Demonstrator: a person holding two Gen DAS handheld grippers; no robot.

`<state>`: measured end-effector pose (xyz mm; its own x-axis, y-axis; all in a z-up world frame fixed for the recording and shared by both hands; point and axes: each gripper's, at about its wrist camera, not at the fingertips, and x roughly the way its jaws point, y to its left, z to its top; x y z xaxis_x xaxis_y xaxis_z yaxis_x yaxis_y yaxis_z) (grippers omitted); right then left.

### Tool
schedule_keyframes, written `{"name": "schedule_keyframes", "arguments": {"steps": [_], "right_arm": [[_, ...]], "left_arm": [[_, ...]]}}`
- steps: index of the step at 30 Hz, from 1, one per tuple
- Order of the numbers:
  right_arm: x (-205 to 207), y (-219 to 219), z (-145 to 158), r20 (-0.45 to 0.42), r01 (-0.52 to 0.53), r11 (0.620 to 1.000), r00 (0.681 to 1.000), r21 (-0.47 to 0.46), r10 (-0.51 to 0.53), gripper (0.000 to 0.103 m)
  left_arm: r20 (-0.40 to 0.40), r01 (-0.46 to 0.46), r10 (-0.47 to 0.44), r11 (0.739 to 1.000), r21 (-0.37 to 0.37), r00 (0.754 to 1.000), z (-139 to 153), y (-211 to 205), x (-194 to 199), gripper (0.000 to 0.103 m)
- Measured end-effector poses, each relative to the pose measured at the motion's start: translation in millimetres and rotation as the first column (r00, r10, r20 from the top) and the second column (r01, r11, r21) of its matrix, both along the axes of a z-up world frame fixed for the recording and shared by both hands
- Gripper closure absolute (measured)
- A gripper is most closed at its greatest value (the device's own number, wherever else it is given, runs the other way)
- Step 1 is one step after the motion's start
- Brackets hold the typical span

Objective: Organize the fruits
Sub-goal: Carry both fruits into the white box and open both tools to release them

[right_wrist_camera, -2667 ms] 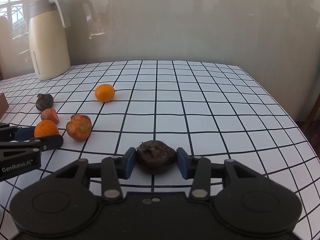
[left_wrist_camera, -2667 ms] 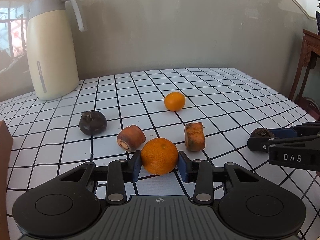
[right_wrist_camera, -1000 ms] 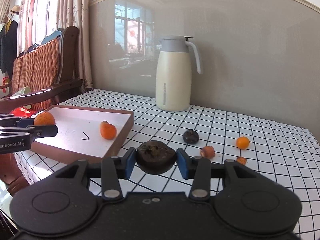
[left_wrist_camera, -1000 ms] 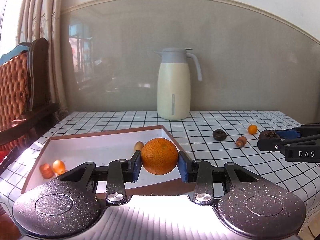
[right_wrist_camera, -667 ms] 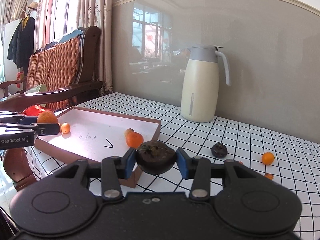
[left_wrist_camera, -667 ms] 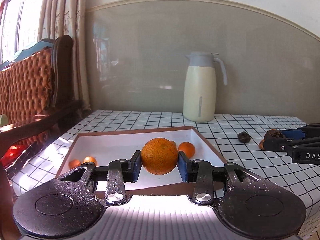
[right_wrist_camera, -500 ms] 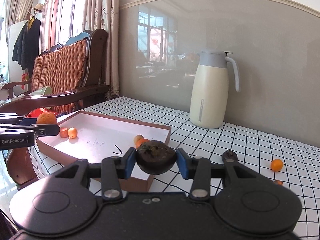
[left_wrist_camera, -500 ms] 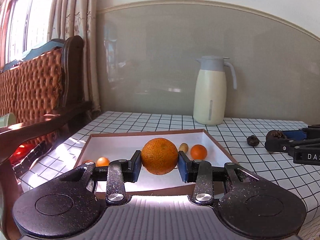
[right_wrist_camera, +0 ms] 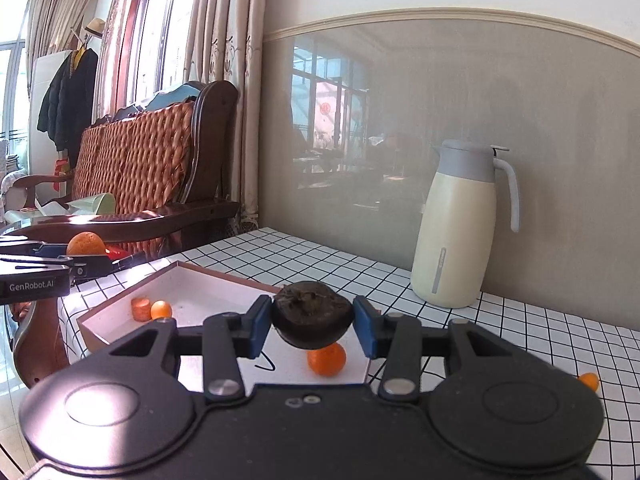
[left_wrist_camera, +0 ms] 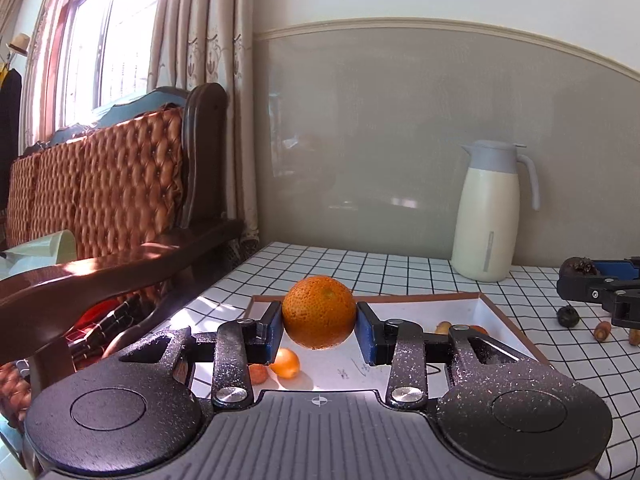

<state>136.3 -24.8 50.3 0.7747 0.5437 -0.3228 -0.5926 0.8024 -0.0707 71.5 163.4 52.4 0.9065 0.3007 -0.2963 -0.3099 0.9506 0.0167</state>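
Now both grippers hold fruit over the tray (left_wrist_camera: 496, 308).
Left gripper (left_wrist_camera: 319, 330) pinches an orange (left_wrist_camera: 319, 312) above the tray's left part; right gripper (right_wrist_camera: 312, 326) pinches a dark fruit (right_wrist_camera: 312, 314), maybe a mangosteen, above its right corner, with a white jug (right_wrist_camera: 460, 232) standing beyond the tray.

Readable: "GenRobot.AI" in white letters on the black side of the left hand-held gripper (right_wrist_camera: 86, 256), seen at the left edge of the right wrist view. Black pen scribbles on the white floor of the tray (left_wrist_camera: 460, 312), not legible as words.
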Motion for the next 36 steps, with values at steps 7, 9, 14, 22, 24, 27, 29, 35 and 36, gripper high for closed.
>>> {"name": "schedule_keyframes", "arguments": {"steps": [7, 9, 14, 22, 24, 27, 29, 35, 36], "right_arm": [[29.7, 15.5, 7.4, 0.000, 0.024, 0.999, 1.000, 0.026, -0.024, 0.068], [37.4, 16.4, 4.9, -0.015, 0.038, 0.998, 0.999, 0.040, -0.037, 0.068], [51.9, 19.3, -4.3, -0.044, 0.056, 0.997, 0.998, 0.047, -0.054, 0.068], [75.2, 25.8, -8.8, -0.058, 0.077, 0.996, 0.995, 0.034, -0.075, 0.068], [80.2, 27.1, -11.0, -0.067, 0.080, 0.996, 0.995, 0.026, -0.078, 0.068], [88.0, 30.8, -15.5, -0.082, 0.080, 0.997, 0.994, 0.011, -0.078, 0.068], [92.3, 33.0, -17.7, -0.088, 0.078, 0.997, 0.993, 0.004, -0.078, 0.068], [105.8, 39.6, -20.3, -0.098, 0.077, 0.997, 0.992, -0.007, -0.077, 0.068], [108.2, 40.3, -21.3, -0.104, 0.076, 0.997, 0.992, -0.010, -0.077, 0.068]], "left_arm": [[0.016, -0.031, 0.032, 0.999, -0.037, 0.999, 4.0, 21.9, 27.9, 0.064], [0.013, -0.028, 0.028, 0.999, -0.034, 1.000, 1.8, 22.8, 34.7, 0.064], [-0.003, -0.030, 0.030, 0.999, -0.031, 1.000, -3.3, 30.6, 51.6, 0.064], [-0.041, -0.040, 0.039, 0.998, -0.044, 0.998, -13.4, 45.7, 76.5, 0.064], [-0.052, -0.043, 0.040, 0.998, -0.045, 0.998, -16.0, 49.4, 82.4, 0.064], [-0.067, -0.049, 0.046, 0.997, -0.053, 0.997, -18.6, 55.8, 92.0, 0.064], [-0.071, -0.055, 0.051, 0.997, -0.056, 0.996, -19.5, 59.7, 97.7, 0.064], [-0.086, -0.050, 0.044, 0.997, -0.064, 0.995, -23.6, 61.4, 112.9, 0.064], [-0.093, -0.050, 0.045, 0.997, -0.060, 0.995, -24.7, 61.0, 115.8, 0.064]]}}
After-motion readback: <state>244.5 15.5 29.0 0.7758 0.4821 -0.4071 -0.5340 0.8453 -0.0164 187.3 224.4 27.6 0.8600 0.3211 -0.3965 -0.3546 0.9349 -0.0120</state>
